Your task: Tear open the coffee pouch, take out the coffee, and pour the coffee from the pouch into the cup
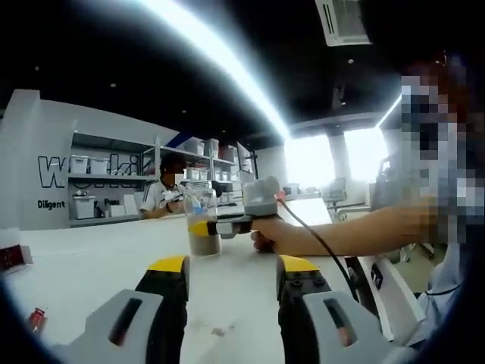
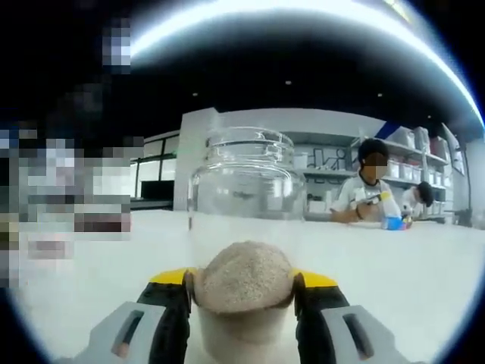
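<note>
right tongs (image 2: pixel 244 292) pinch a clear glass cup (image 2: pixel 242 227) heaped with coffee powder (image 2: pixel 244 277) on the white bench (image 2: pixel 409 265); left tongs (image 1: pixel 231 284) hang spread apart, pinching nothing.

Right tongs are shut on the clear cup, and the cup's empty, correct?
Not quite. The right tongs are shut on the clear cup, but it isn't empty: a mound of beige coffee powder sits in its bottom. The right gripper view shows it up close, and the left gripper view shows the same layer.
</note>
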Motion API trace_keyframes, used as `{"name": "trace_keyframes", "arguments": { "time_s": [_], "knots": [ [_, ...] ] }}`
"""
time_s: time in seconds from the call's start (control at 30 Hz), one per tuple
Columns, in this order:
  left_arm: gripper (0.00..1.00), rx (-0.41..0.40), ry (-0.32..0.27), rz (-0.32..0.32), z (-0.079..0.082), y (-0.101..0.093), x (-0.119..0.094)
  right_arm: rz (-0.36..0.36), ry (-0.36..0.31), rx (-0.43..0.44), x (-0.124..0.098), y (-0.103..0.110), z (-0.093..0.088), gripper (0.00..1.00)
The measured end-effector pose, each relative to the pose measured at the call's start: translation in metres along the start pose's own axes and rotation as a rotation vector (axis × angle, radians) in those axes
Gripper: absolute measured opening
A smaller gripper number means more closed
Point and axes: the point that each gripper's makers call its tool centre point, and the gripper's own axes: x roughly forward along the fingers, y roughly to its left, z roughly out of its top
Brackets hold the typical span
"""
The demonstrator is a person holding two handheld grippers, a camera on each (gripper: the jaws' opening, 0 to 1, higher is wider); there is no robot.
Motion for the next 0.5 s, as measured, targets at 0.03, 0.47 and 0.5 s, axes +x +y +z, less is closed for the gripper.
{"name": "trace_keyframes", "arguments": {
  "time_s": [0.03,0.47,0.5],
  "knots": [
    [0.48,0.000,0.000,0.000,0.000,0.000,0.000,-0.002,0.000,0.000,0.000,-0.002,0.000,0.55],
    [0.48,0.007,0.018,-0.006,-0.003,-0.002,0.001,-0.045,-0.004,-0.007,0.001,-0.020,0.000,0.54],
    [0.48,0.008,0.018,-0.006,-0.003,-0.002,0.001,-0.046,-0.003,-0.008,0.001,-0.020,0.000,0.54]
  ]
}}
